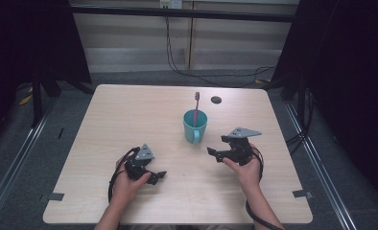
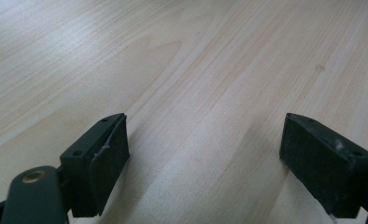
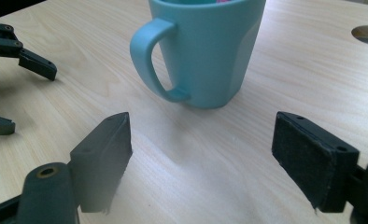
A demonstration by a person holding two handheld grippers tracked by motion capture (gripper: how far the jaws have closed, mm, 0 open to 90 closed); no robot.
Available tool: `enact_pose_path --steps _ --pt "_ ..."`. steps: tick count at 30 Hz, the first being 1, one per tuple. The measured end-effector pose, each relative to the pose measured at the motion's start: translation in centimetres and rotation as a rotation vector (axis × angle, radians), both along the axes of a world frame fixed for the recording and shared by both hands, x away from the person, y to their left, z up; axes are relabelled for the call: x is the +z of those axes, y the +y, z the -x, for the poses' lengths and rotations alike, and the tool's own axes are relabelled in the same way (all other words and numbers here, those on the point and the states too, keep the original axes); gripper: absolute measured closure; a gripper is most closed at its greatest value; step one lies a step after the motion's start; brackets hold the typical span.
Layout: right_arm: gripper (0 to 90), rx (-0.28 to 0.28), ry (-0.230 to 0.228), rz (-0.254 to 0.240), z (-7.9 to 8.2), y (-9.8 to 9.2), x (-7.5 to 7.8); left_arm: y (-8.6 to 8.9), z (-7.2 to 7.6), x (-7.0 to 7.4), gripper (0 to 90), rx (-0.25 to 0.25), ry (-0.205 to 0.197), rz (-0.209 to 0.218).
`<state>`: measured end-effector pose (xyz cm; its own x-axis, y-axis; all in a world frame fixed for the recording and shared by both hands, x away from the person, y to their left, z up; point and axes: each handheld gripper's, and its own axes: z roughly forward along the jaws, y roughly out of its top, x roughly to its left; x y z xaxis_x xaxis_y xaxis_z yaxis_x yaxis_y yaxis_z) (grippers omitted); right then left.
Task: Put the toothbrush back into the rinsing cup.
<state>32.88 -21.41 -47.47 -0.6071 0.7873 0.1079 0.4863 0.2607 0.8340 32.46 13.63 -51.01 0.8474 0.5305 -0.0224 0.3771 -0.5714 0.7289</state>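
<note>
Right tongs low, gaping toward mug; left tongs on table.

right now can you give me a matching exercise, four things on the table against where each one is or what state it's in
Things:
1. toothbrush
2. mug
3. left gripper
4. round hole

Places or states:
A. jaws open over bare wood at the near left
B. set in the tabletop, behind the mug toward the far edge
C. standing upright inside the mug
D. teal, mid-table, handle toward the person

Pairs: 1-C, 2-D, 3-A, 4-B
</note>
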Motion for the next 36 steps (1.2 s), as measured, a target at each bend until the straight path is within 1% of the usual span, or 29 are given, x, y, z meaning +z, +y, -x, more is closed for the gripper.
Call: enact_pose_path --steps 6,11,16,22,26,28,34,36 --pt "18.6 0.003 0.015 0.019 0.3 0.0 -0.8 0.0 0.0 0.0 15.4 0.000 0.000 0.000" --pt "17.1 0.011 0.043 0.048 0.5 0.1 -1.7 0.0 0.0 0.0 15.4 0.000 0.000 0.001" --pt "16.6 0.011 0.066 0.063 0.6 -0.1 -2.3 0.0 0.0 0.0 15.4 0.000 0.000 0.000" --pt "16.5 0.008 0.080 0.077 0.7 -0.4 -2.9 0.0 0.0 0.0 15.4 0.001 0.000 0.001" --pt "16.0 0.009 0.084 0.102 0.8 -0.6 -3.2 0.0 0.0 0.0 15.4 0.000 -0.001 0.000" --pt "15.9 0.008 0.093 0.104 0.9 -0.7 -3.4 0.0 0.0 0.0 15.4 0.000 -0.001 0.000" --pt "15.9 0.011 0.097 0.115 0.9 -1.0 -3.7 0.0 0.0 0.0 15.4 0.001 -0.001 0.000" --pt "15.9 0.009 0.095 0.111 0.9 -1.0 -3.6 0.0 0.0 0.0 15.4 0.000 -0.001 0.001"
